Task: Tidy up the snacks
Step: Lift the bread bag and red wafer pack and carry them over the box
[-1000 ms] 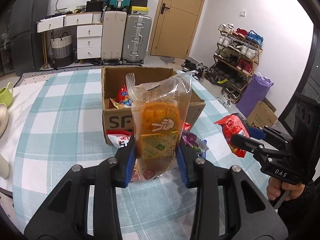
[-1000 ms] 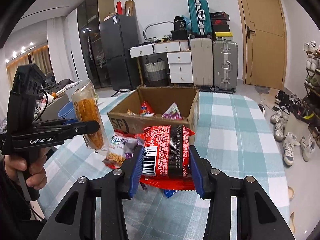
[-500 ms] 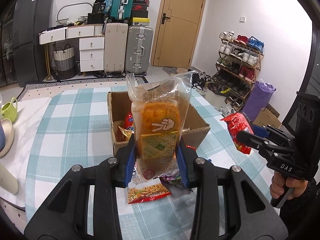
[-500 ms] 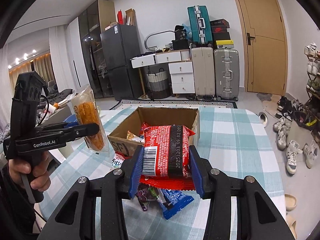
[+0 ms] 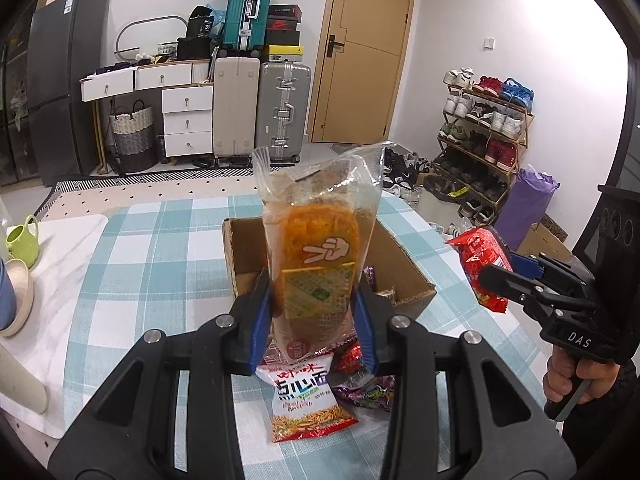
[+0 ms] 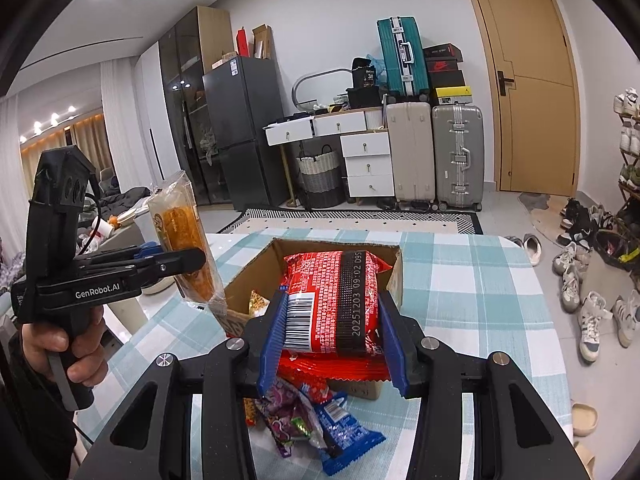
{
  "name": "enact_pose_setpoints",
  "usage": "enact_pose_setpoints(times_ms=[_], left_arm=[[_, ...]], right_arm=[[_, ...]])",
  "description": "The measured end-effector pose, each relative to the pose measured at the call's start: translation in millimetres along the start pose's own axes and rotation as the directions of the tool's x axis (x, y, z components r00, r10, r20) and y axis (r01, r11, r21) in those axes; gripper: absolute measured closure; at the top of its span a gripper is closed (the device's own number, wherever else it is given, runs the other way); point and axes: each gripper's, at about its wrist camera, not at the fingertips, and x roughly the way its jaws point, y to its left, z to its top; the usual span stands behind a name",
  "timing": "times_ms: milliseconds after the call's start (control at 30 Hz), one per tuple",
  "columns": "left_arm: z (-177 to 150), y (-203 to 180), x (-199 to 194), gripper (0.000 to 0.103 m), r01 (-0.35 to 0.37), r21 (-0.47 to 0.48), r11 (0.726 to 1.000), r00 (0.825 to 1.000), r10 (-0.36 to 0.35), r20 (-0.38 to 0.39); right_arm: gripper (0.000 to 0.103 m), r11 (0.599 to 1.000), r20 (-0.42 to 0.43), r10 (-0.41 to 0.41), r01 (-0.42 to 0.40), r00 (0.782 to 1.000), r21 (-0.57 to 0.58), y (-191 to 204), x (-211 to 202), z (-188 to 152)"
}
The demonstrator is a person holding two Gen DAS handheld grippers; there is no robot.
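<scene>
My left gripper (image 5: 314,316) is shut on a clear packet of orange noodle snack (image 5: 320,248), held upright above the table in front of the open cardboard box (image 5: 404,264). My right gripper (image 6: 332,328) is shut on a red snack packet (image 6: 332,300), held above the box's near edge (image 6: 256,268). Each gripper shows in the other view: the right one (image 5: 504,280) with its red packet (image 5: 480,256), the left one (image 6: 188,260) with its noodle packet (image 6: 184,232). Loose packets lie on the table below: a white-red noodle bag (image 5: 304,400), a purple one (image 5: 368,392), a blue one (image 6: 340,432).
The checked tablecloth (image 5: 160,248) covers the table. A green cup (image 5: 24,240) and bowls (image 5: 16,296) stand at its left edge. Suitcases (image 5: 280,112), drawers (image 5: 188,120) and a shoe rack (image 5: 484,136) line the room beyond.
Both grippers have risen and pulled back with their packets. The box now sits lower and farther in both views, and more loose packets show beneath the grippers.
</scene>
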Motion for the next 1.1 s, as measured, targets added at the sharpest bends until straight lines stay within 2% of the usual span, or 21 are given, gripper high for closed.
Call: enact_pose_setpoints(times_ms=[467,800,1100], left_arm=[[20.9,6.0,50.2,0.07,-0.038,-0.006,0.999,0.999,0.038,-0.013],[28.1,25.5,86.3,0.07,-0.057,-0.041,0.997,0.998,0.057,-0.018],[33.2,42.8,120.2,0.07,-0.084,-0.059,0.995,0.996,0.083,-0.029]], right_arm=[[0.059,1.0,-0.004,0.02,-0.02,1.0,0.01,-7.4,37.3,20.8],[0.059,1.0,-0.009,0.021,-0.021,1.0,0.0,-11.9,65.9,31.9],[0.059,0.999,-0.052,0.049,-0.05,0.997,-0.017,-7.7,103.2,33.1]])
